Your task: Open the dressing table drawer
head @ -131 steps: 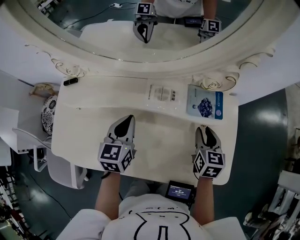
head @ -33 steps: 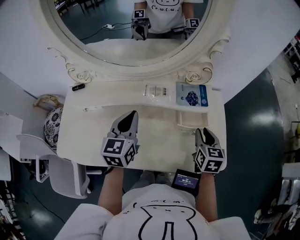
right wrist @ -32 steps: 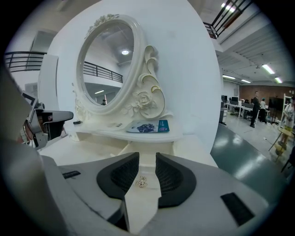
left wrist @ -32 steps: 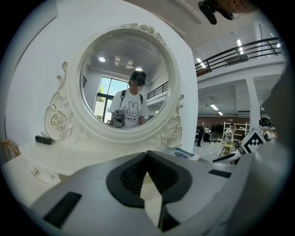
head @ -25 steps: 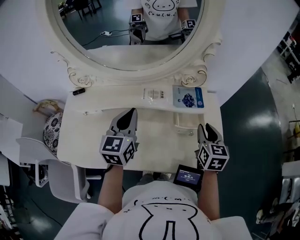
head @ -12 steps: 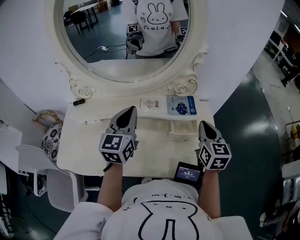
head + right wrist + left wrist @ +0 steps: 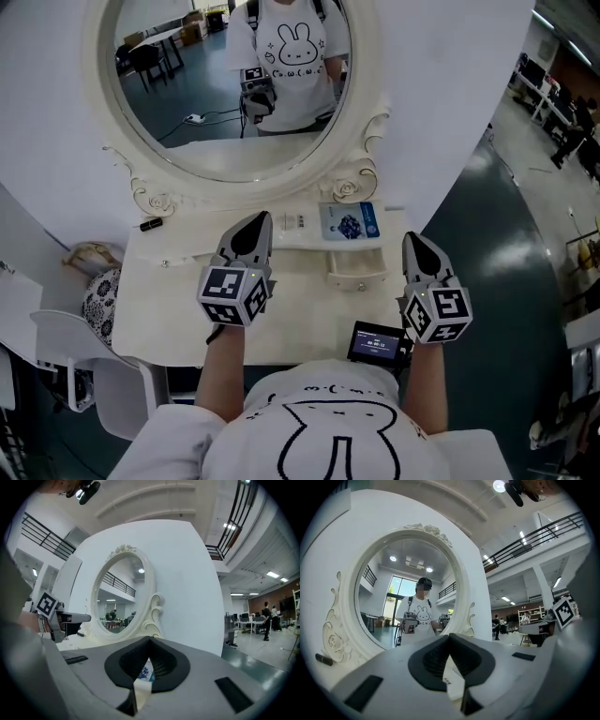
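L gripper point(image 7: 257, 221) tips together, empty; R gripper point(image 7: 413, 242) jaws just been closing, tips meeting on nothing, drawer point(image 7: 356, 274) pulled out at its 8 o'clock.

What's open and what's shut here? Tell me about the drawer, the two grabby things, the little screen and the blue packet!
drawer: open, pulled out.
left gripper: shut, nothing between its jaws.
right gripper: its jaws have just been closing; now shut, nothing between them.
small screen: lit.
blue packet: lying flat.
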Demonstrator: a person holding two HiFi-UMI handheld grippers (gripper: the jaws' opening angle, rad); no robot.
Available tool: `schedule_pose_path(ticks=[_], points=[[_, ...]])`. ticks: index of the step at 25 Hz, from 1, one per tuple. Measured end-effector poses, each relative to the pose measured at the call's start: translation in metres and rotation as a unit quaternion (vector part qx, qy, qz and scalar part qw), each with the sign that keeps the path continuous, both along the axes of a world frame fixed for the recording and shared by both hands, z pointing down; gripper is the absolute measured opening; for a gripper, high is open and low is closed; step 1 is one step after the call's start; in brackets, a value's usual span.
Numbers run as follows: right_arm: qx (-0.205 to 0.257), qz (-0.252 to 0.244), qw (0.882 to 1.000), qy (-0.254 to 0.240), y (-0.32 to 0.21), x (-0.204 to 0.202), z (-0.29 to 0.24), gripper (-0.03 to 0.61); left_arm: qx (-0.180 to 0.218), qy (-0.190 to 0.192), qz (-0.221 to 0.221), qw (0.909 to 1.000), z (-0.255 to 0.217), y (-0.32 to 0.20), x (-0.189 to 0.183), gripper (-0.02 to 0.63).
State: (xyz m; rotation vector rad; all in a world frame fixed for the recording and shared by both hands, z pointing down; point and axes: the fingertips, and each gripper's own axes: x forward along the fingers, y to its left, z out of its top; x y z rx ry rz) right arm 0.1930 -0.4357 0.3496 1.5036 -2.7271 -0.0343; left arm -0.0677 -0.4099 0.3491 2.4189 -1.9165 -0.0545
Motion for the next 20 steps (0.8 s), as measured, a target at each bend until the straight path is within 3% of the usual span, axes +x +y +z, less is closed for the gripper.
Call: schedule_pose_path(ticks=[6, 20], points=[[0.021, 0.010, 1.000, 0.019, -0.001, 0.006, -0.011, 0.026, 0.009, -0.003, 0.009, 0.9999, -0.008, -0.005, 0.006, 0.008], [0.021, 0.018, 0.999, 0.034, -0.001, 0.012, -0.014, 0.026, 0.017, -0.001, 0.013, 0.9998, -0.013, -0.009, 0.011, 0.008]])
